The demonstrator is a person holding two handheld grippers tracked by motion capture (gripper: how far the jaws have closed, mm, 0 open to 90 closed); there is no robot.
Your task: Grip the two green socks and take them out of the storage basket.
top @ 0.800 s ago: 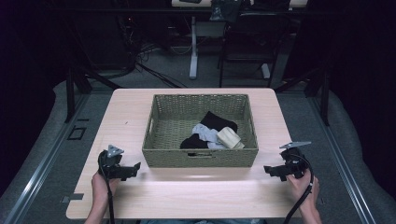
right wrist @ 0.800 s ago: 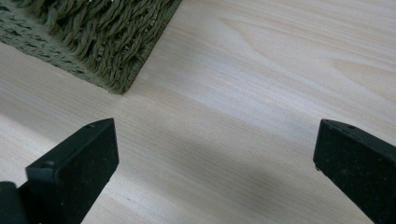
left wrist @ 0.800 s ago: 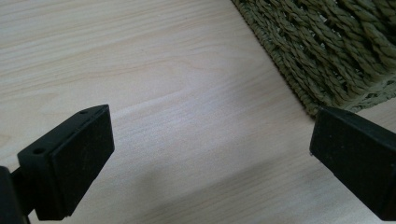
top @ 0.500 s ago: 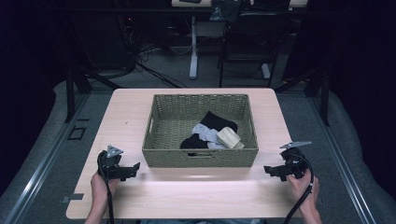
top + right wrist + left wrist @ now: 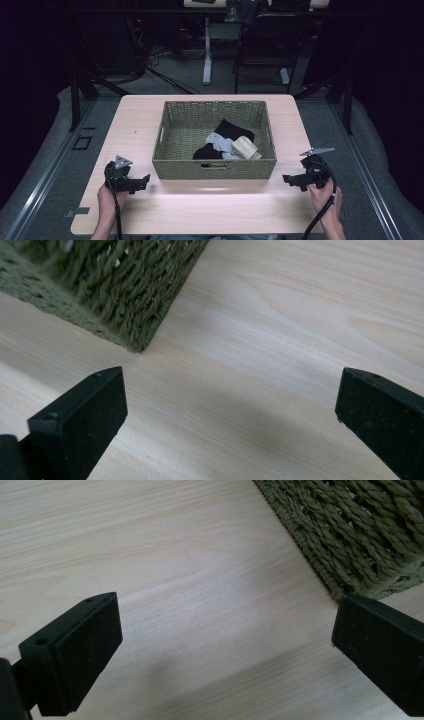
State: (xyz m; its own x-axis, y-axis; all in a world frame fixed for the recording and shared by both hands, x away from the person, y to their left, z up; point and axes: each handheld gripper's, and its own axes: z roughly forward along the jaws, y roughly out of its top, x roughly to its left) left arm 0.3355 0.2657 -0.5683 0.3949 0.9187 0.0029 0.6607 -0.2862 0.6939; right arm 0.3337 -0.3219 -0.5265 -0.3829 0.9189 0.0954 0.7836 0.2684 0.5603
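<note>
A green woven basket (image 5: 170, 125) stands in the middle of the light wooden table (image 5: 135, 120). Inside it lie a black cloth (image 5: 232, 130), a pale grey cloth (image 5: 220, 144) and a cream rolled piece (image 5: 245, 147). My left gripper (image 5: 142, 181) rests low over the table near the basket's front left corner (image 5: 360, 545), open with bare wood between its jaws (image 5: 225, 645). My right gripper (image 5: 289, 179) sits near the basket's front right corner (image 5: 125, 295), also open and holding nothing (image 5: 230, 410).
The table's front edge (image 5: 200, 231) lies just behind both hands. Dark floor, table legs and cables stand beyond the far edge. A grey mat (image 5: 60, 165) borders the table on the left.
</note>
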